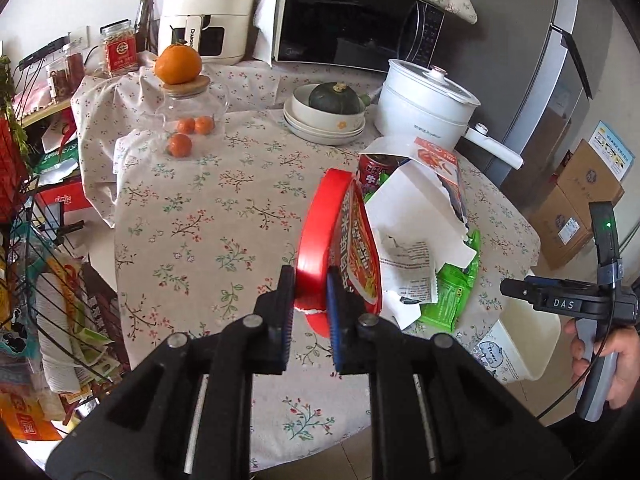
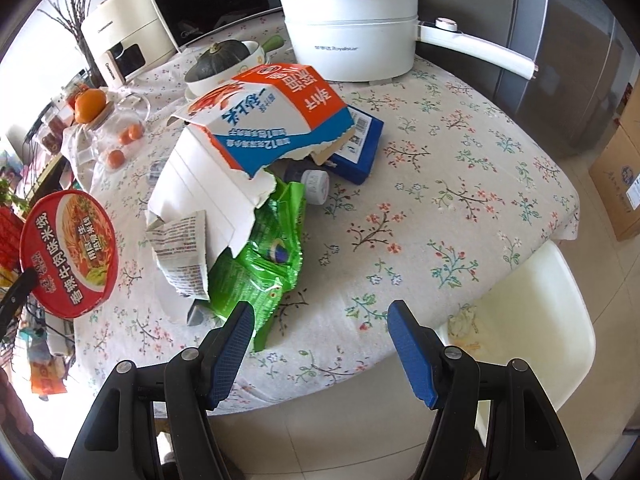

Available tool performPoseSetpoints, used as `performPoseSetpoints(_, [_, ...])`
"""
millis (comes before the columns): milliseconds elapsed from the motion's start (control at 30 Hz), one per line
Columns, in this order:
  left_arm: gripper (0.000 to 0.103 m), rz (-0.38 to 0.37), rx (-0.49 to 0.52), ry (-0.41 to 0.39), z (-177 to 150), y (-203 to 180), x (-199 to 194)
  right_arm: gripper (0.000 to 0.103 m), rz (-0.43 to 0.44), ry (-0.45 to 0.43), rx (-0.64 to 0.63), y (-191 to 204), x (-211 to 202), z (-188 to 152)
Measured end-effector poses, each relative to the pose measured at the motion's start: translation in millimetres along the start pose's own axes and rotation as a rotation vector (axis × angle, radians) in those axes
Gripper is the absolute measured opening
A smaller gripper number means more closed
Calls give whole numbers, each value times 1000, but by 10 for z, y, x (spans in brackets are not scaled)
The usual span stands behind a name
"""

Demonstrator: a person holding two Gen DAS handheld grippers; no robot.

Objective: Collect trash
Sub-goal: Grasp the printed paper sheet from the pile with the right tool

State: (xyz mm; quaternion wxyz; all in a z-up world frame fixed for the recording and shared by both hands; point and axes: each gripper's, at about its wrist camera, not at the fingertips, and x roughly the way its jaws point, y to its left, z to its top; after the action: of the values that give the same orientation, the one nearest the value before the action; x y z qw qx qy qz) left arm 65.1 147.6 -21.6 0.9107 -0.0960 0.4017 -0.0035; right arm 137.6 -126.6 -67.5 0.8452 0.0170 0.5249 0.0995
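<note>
Pumpkin [image 1: 334,98] in stacked bowls [image 1: 324,126]

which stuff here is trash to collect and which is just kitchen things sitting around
Trash:
- red noodle bowl, clamped in the left gripper
- torn carton
- green wrapper
- crumpled printed paper

Just lying about:
- white pot
- squash in its bowl
- oranges
- microwave
</note>
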Motion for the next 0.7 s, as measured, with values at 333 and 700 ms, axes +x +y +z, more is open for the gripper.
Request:
performPoseSetpoints(333, [17, 94, -20, 20, -46, 260, 37, 70, 71, 40, -52, 715, 435, 139])
performPoseSetpoints(700, [17, 100, -24, 44, -50, 336, 98, 67, 31, 28, -54, 1065, 811, 301])
